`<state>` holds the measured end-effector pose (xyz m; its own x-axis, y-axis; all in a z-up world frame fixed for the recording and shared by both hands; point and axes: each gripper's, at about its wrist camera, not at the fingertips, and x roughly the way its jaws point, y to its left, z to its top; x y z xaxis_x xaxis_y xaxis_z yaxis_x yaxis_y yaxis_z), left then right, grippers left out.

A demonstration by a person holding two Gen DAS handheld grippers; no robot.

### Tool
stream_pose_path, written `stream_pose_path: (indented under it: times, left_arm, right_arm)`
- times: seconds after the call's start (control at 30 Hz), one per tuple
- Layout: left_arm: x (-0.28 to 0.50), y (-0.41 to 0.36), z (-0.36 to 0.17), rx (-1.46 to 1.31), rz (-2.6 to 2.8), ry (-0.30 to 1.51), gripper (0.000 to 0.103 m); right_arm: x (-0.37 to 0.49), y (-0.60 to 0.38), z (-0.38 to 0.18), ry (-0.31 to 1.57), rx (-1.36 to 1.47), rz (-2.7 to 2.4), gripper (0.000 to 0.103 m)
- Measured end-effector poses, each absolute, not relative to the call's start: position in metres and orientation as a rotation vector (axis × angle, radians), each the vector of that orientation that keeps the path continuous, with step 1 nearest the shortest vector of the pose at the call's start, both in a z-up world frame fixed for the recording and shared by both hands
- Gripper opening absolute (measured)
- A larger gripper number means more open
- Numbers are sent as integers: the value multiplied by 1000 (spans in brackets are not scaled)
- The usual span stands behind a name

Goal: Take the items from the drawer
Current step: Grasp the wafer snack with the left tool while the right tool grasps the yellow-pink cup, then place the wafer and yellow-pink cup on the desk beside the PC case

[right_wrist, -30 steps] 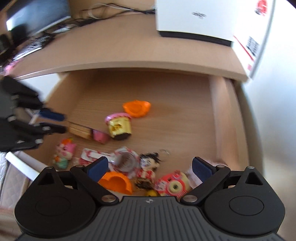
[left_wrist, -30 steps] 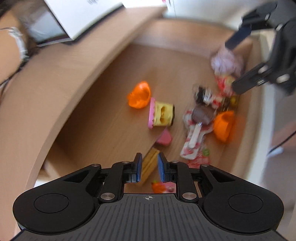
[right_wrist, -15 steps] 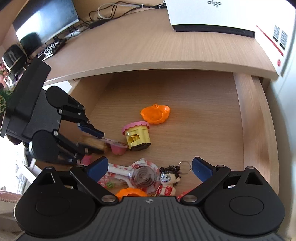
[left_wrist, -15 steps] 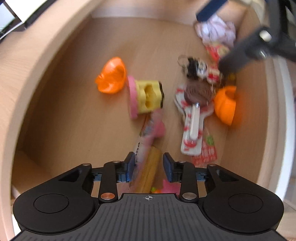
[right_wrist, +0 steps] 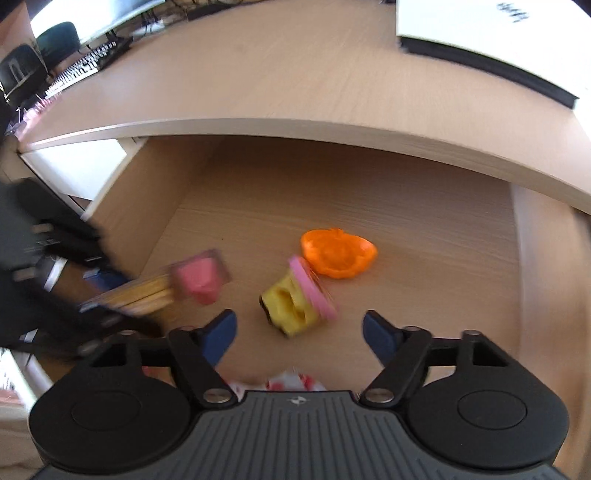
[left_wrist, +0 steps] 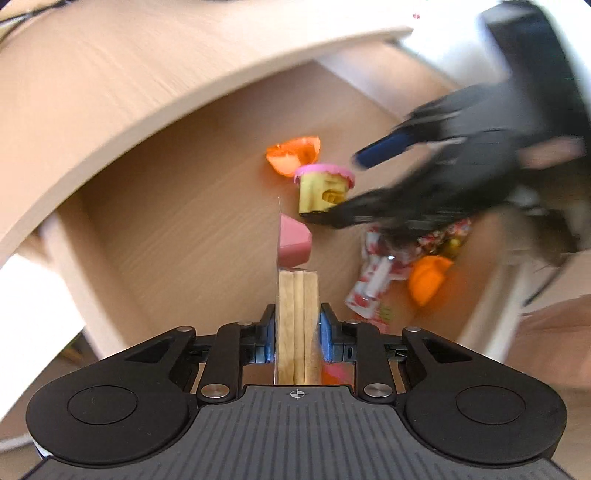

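Observation:
My left gripper [left_wrist: 297,338] is shut on a clear snack pack [left_wrist: 297,310] of biscuit sticks with a pink dip cup at its far end, held above the floor of the open wooden drawer [left_wrist: 192,229]. In the right wrist view that pack [right_wrist: 166,288] hangs at the left, blurred. My right gripper [right_wrist: 299,330] is open, low in the drawer, with a yellow toy with a pink lid [right_wrist: 295,299] lying on its side just ahead, between the fingertips. An orange pumpkin-shaped shell [right_wrist: 338,253] lies beyond the toy. From the left wrist, the right gripper [left_wrist: 443,177] is blurred over the toy [left_wrist: 323,186].
A red-and-white wrapped spoon pack [left_wrist: 376,280] and another orange cup [left_wrist: 428,280] lie near the drawer front. The desk top [right_wrist: 258,74] overhangs the drawer's back. A white box [right_wrist: 498,29] sits on the desk at right; a keyboard [right_wrist: 81,66] is at far left.
My left gripper has closed on the snack pack and raised it off the drawer floor. My right gripper has moved down and forward, bringing the yellow toy between its open fingers.

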<state>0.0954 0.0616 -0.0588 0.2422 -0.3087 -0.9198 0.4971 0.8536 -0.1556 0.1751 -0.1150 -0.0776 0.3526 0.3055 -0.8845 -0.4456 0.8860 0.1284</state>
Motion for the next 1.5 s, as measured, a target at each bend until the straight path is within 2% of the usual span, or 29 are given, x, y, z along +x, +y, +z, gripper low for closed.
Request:
stream_pose_path:
  times: [0.13, 0.2, 0.3, 0.37, 0.5, 0.67, 0.8, 0.83, 0.97, 1.1, 1.2, 1.4, 1.5]
  left_arm:
    - [78, 73, -37, 91, -525, 1164, 26]
    - [74, 71, -27, 66, -513, 1130, 26]
    - [73, 79, -17, 16, -494, 1096, 26]
    - [74, 83, -11, -5, -499, 1076, 26]
    - [89, 87, 6, -78, -543, 1028, 26]
    - [150, 87, 53, -144, -564, 878, 26]
    - [220, 67, 61, -124, -502, 788, 26]
    - [242, 56, 49, -127, -482, 789, 26]
    - [289, 47, 40, -94, -435, 806, 26]
    - [318, 42, 9, -83, -443, 885, 27]
    - [319, 47, -7, -98, -438, 890, 38]
    - [315, 49, -5, -125, -432, 830, 37]
    - [309, 55, -4, -138, -413, 803, 37]
  right_arm:
    - [190, -101, -92, 1158, -131, 440, 68]
    - [193, -97, -97, 1199, -123, 416, 54]
    - [188, -96, -93, 1227, -134, 410, 52]
    - [178, -101, -82, 1226, -142, 410, 48]
    - [152, -126, -40, 1189, -88, 408, 48]
    - [145, -165, 41, 983, -48, 302, 48]
    - [174, -178, 93, 774, -134, 170, 48]
    - [184, -179, 98, 736, -159, 136, 48]
    - [230, -187, 97, 709, -131, 71, 48]
    - [272, -189, 68, 766, -88, 76, 48]
    - [285, -184, 48, 806, -87, 104, 44]
    - [291, -184, 32, 814, -108, 124, 45]
    - [280, -189, 38, 786, -107, 118, 50]
